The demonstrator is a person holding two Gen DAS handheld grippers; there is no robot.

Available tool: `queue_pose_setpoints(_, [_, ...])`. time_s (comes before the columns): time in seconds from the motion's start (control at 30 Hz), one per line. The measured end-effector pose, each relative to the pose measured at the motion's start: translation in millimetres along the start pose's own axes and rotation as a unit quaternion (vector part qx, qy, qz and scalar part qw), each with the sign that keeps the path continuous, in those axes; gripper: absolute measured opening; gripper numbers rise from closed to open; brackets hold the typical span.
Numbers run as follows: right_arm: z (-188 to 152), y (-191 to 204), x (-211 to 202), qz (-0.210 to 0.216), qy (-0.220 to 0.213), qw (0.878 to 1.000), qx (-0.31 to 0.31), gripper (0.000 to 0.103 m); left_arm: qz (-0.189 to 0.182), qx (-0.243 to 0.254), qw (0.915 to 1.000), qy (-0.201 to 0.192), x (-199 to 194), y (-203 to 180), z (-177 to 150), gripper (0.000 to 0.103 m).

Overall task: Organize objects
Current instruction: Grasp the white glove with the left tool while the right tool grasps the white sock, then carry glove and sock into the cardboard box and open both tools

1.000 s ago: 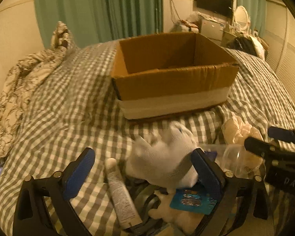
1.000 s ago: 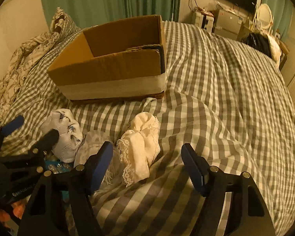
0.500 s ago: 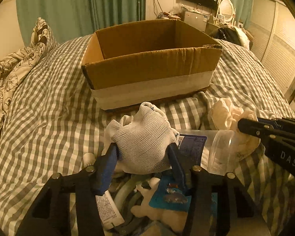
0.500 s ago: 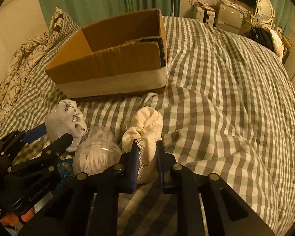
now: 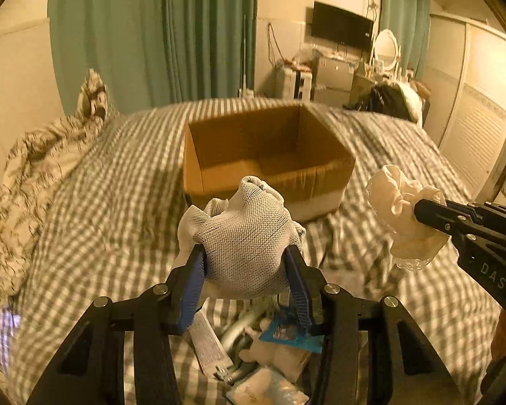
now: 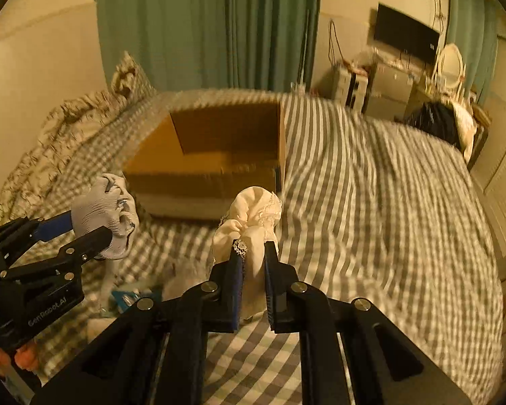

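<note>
My left gripper [image 5: 244, 263] is shut on a bundled white mesh glove [image 5: 243, 233] and holds it above the bed, short of an open, empty cardboard box [image 5: 266, 155]. My right gripper [image 6: 253, 260] is shut on a cream lace scrunchie [image 6: 249, 216], also lifted, just before the box [image 6: 212, 155]. The scrunchie in the right gripper also shows in the left wrist view [image 5: 398, 216]. The glove in the left gripper also shows in the right wrist view [image 6: 104, 212].
Below the left gripper lie a small tube [image 5: 209, 344], a blue packet [image 5: 286, 334], a small plush toy [image 5: 273, 354] and other small items. A checked duvet [image 6: 371, 202] covers the bed. A patterned blanket [image 5: 33, 168] lies at the left.
Both grippers closed on their items, the left on the glove and the right on the scrunchie, and lifted them off the bed toward the box.
</note>
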State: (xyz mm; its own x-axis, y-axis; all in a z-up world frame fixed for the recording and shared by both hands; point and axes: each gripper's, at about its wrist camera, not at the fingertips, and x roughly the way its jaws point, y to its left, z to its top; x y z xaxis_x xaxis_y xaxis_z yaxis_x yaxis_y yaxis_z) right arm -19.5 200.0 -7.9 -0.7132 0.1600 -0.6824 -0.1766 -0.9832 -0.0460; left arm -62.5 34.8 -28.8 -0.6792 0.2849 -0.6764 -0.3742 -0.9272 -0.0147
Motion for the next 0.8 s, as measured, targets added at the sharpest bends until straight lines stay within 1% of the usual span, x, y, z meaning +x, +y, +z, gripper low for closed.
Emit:
queue_pose_setpoints(0.13, [29.3, 2.2, -17.8, 0.007, -0.035, 0.999, -0.008, 0.011, 0.004, 0.006, 0.9996, -0.026, -11.3, 0.2, 29.9, 0.048])
queue_pose_setpoints(0.3, [64.0, 0.7, -15.4, 0.021, -0.058, 0.998, -0.011, 0.011, 0.007, 0.010, 0.9988, -0.047, -7.0, 4.7, 69.9, 0.048])
queue_pose_setpoints(0.37, [77.9, 1.7, -5.7, 0.025, -0.061, 0.998, -0.013, 0.011, 0.005, 0.006, 0.9987, -0.050, 2.9, 8.1, 87.9, 0.048])
queue_pose_setpoints(0.53, [109.7, 2.0, 30.0, 0.038, -0.054, 0.998, -0.011, 0.011, 0.004, 0.007, 0.9989, -0.046, 34.9, 12.0, 116.4, 0.048])
queue_pose_setpoints(0.67, [128.8, 1.2, 68.6, 0.047, -0.037, 0.998, -0.001, 0.011, 0.000, 0.006, 0.9995, -0.031, 70.8, 14.7, 129.1, 0.048])
queue_pose_setpoints(0.8, [135.8, -1.8, 108.6, 0.051, -0.013, 0.999, 0.010, 0.011, -0.007, 0.009, 0.9999, -0.008, 105.3, 17.0, 129.1, 0.048])
